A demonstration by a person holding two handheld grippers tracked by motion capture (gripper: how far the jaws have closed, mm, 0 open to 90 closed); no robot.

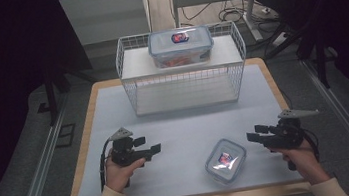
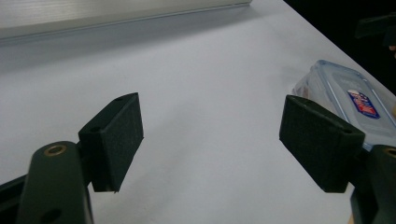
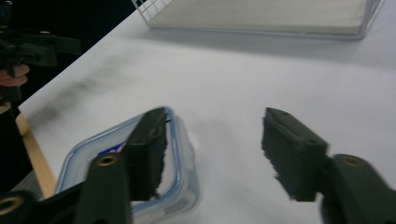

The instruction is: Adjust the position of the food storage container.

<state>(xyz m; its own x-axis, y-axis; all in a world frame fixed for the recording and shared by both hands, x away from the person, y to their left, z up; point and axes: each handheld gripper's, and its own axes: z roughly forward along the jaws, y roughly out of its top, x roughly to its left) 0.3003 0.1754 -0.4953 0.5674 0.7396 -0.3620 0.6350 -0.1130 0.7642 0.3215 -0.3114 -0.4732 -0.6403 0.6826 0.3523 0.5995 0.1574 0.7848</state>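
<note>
Where it lies: small container (image 1: 225, 159) | between left gripper (image 1: 149, 147), right gripper (image 1: 254, 134)

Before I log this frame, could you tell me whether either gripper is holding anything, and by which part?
Nothing is held: the left gripper and right gripper are both open, beside the small container.
</note>
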